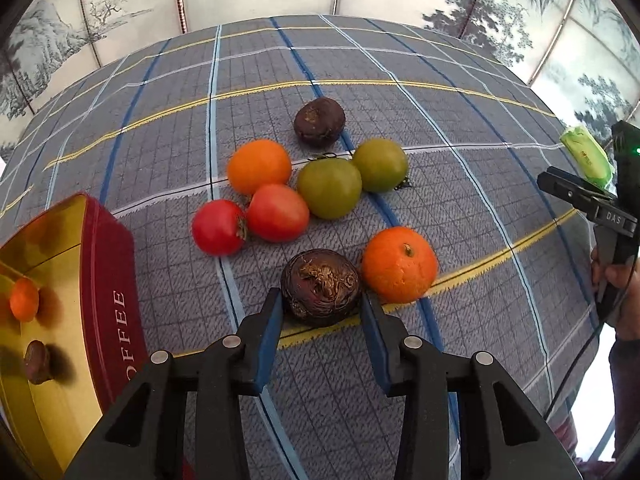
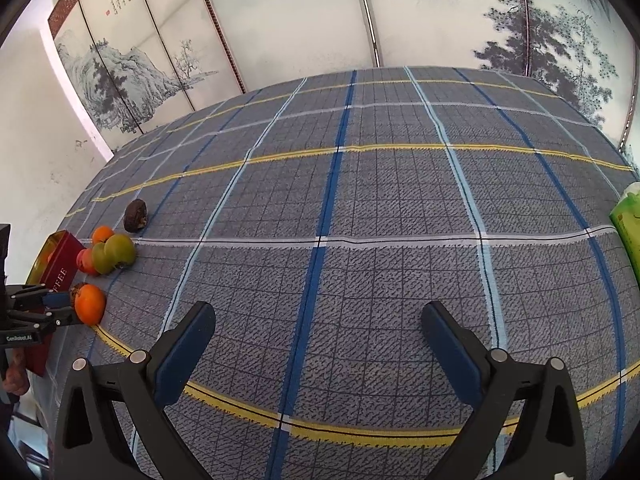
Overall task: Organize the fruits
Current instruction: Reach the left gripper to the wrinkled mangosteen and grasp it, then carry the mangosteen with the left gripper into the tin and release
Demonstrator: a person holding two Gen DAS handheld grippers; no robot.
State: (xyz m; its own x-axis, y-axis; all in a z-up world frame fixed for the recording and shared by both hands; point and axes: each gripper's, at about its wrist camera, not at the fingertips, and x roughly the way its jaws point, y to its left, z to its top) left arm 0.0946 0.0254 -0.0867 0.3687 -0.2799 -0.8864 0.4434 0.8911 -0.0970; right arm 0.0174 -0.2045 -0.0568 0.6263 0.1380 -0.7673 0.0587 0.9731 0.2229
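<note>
Left wrist view: between the two blue pads of the left gripper [image 1: 322, 306], a dark wrinkled fruit [image 1: 320, 286], resting on the plaid cloth [image 1: 180, 280]. Pads at both flanks of it, touching or almost touching; not possible to tell if already pressed. Best to close slowly and squarely across the widest part, since the skin looks soft and shrivelled, and to lift straight up. Just right of the right pad, touching the dark fruit or nearly so, an orange [image 1: 399, 265]; likely to roll if nudged, so no sideways sweep. Low at the left of the tool, the red coffee tin [image 1: 108, 280], open, already with a small orange piece [image 1: 24, 300] and a dark fruit piece [image 1: 37, 362] inside; probably the place for this one too. Further ahead, a cluster: two red tomatoes [image 1: 218, 227], another orange fruit [image 1: 259, 166], two green tomatoes [image 1: 329, 188]. Beyond them, a second dark fruit [image 1: 319, 121], alone.

Right wrist view: right gripper [image 2: 318, 318] spread wide, nothing between the fingers, only cloth ahead. Fruits well away to its left. Far right, a green packet [image 2: 628, 232]. Better to keep this tool out of the carrying path.
</note>
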